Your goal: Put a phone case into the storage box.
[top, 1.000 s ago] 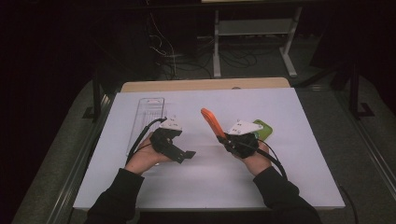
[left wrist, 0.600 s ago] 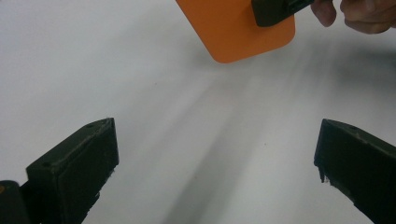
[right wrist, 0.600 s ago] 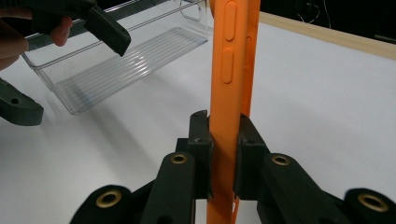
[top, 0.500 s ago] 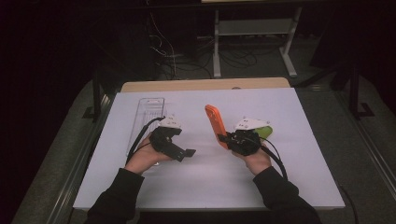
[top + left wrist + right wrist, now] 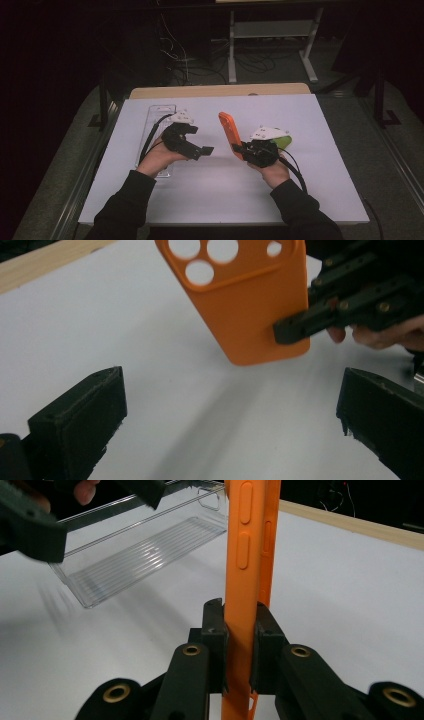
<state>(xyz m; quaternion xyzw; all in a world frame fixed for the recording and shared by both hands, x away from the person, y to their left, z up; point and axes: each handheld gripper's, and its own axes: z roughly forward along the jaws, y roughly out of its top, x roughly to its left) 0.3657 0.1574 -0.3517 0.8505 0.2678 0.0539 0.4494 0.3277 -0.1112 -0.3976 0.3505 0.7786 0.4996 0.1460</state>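
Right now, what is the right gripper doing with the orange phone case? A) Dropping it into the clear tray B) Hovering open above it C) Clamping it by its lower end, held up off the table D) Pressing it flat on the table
C: the right gripper has both jaws pressed on the lower end of the orange phone case, which stands raised above the table.

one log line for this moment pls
right gripper: shut on orange phone case, held upright | left gripper: open, empty, facing case | clear tray: on table

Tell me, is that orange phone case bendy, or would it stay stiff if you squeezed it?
Probably a bit bendy: the phone case is a thin, empty shell. Pinched near one end by the right gripper, it stands straight without drooping, so it likely keeps its shape and weighs little. Its matte skin probably grips well.
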